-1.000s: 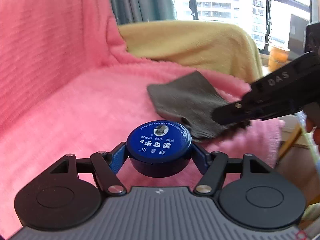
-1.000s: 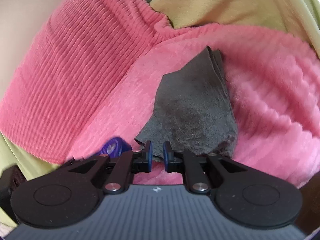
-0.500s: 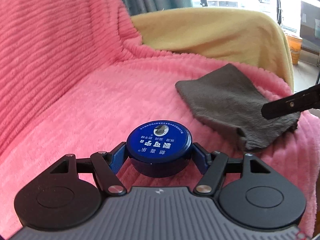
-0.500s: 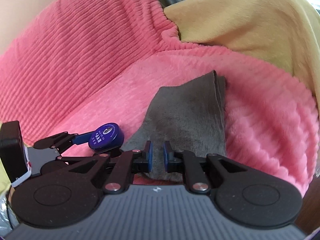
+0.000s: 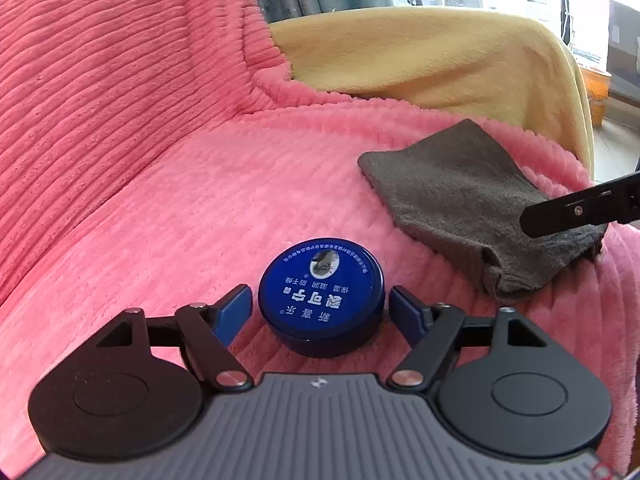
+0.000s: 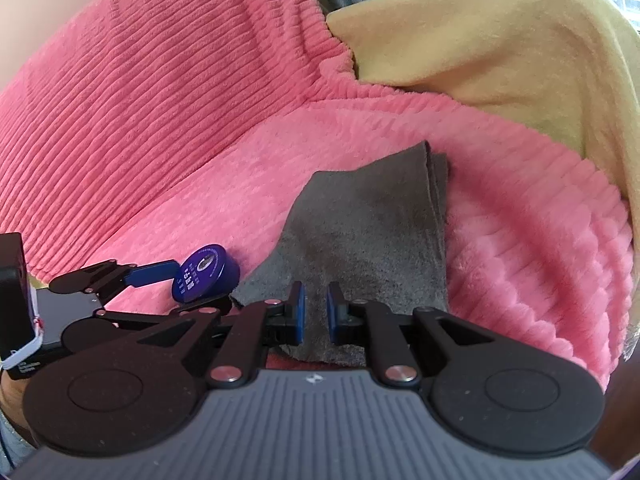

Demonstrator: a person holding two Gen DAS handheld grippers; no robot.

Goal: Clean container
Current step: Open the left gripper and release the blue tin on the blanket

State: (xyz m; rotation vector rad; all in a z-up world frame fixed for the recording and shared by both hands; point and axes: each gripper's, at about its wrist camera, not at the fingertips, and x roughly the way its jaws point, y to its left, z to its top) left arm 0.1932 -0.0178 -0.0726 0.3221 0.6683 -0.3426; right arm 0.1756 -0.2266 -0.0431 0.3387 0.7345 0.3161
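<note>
Pink ribbed blanket [image 5: 200, 184] | blue container [image 5: 320, 292] lower centre, set down, lid on | left claw [image 5: 320, 304] just opened, released | right claw [image 6: 314, 312] narrow over grey cloth [image 6: 368, 236], grip unclear | wiping apparently finished

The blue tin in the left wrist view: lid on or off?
On. The blue tin sits on the pink blanket with its printed lid in place, free between the left gripper's just-opened jaws.

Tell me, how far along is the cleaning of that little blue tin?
The blue tin sits on the pink blanket; the left gripper has just been opening, its fingers clear of it. The right gripper straddles the grey cloth, not yet pinching. Whether wiping is done, I cannot tell.
</note>
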